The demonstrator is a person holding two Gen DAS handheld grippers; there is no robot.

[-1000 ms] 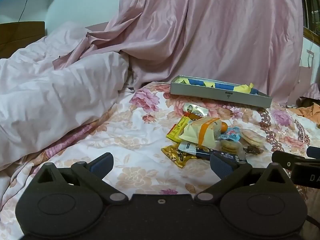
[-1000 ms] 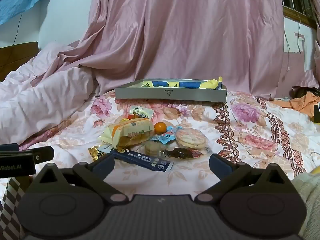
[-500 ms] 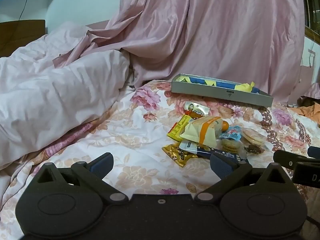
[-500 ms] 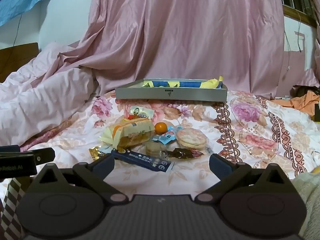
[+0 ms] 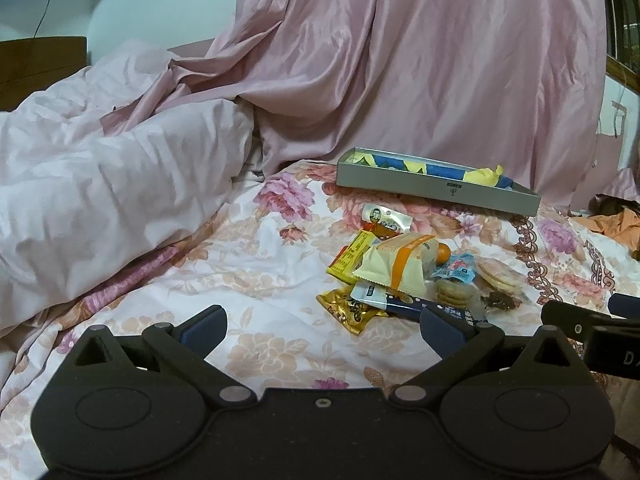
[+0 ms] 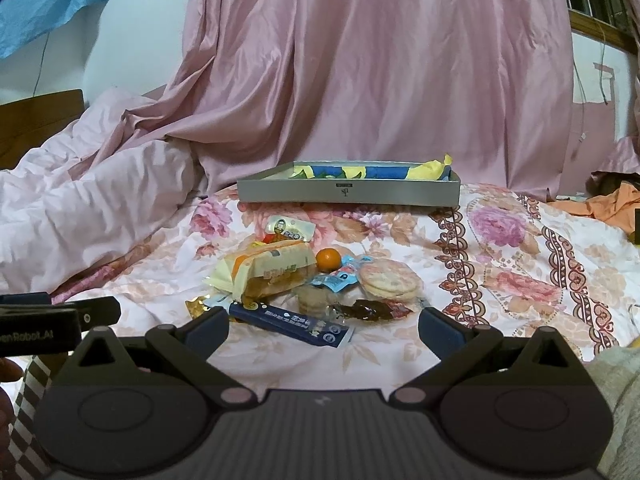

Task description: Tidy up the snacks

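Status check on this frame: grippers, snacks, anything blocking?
Left gripper open, right gripper open, both empty. Snack pile loose on the bedspread, none lifted. Grey tray behind the pile; path unobstructed.

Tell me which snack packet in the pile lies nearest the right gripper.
The long dark blue stick packet: it lies at the pile's front edge, just ahead of the open right gripper, while the other snacks sit behind it.

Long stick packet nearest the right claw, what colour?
Dark blue with white print and a white end; the stick packet shows best in the right wrist view.
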